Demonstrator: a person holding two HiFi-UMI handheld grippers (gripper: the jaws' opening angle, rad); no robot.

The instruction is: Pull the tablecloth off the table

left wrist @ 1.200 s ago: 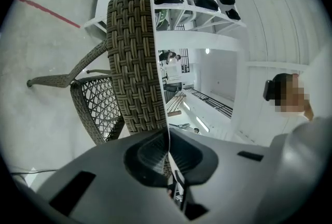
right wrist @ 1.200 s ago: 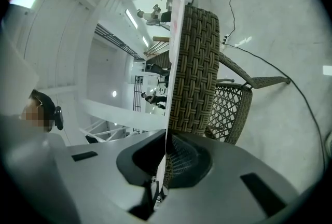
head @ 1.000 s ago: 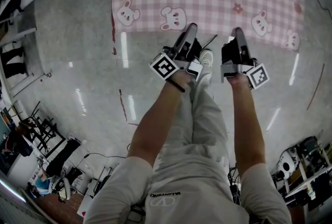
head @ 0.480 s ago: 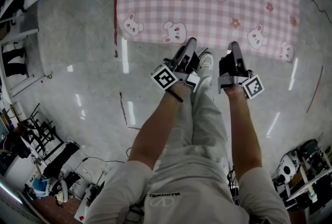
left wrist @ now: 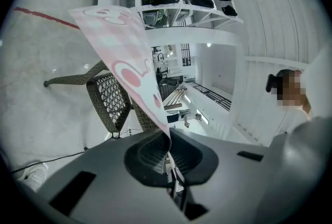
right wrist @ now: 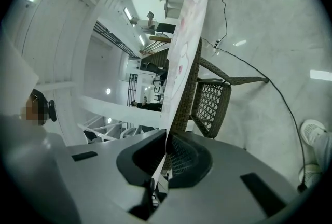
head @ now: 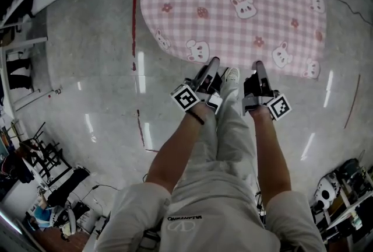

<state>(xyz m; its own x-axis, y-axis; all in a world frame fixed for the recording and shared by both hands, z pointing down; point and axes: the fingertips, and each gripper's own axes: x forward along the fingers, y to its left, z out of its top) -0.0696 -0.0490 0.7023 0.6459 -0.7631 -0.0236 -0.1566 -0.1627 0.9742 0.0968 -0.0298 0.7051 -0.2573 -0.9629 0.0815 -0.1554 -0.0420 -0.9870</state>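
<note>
Entry: I am holding the tablecloth (head: 245, 6) by its near hem with both grippers. The left gripper (head: 213, 63) is pinching the hem with its jaws fully together on the fabric. In the left gripper view the cloth (left wrist: 129, 57) is running edge-on out of the closed jaws (left wrist: 168, 153). The right gripper (head: 258, 65) is doing the same just beside it, with a thin sheet (right wrist: 184, 41) rising from its shut jaws (right wrist: 165, 151).

The cloth is lying spread out ahead of me, pink check with rabbits, above the polished floor (head: 87, 70). The table top is not showing. A wicker frame (left wrist: 111, 98) is showing beneath the cloth, and I cannot tell whether it belongs to the table.

I am judging the cloth as light, soft and limp. It is pulling taut between grip and table, with no stiffness of its own. The fabric is thin, so a shallow bite may be slipping, and I am favouring a deep hold on the hem. With the grips this near together, the outer corners may be trailing.
</note>
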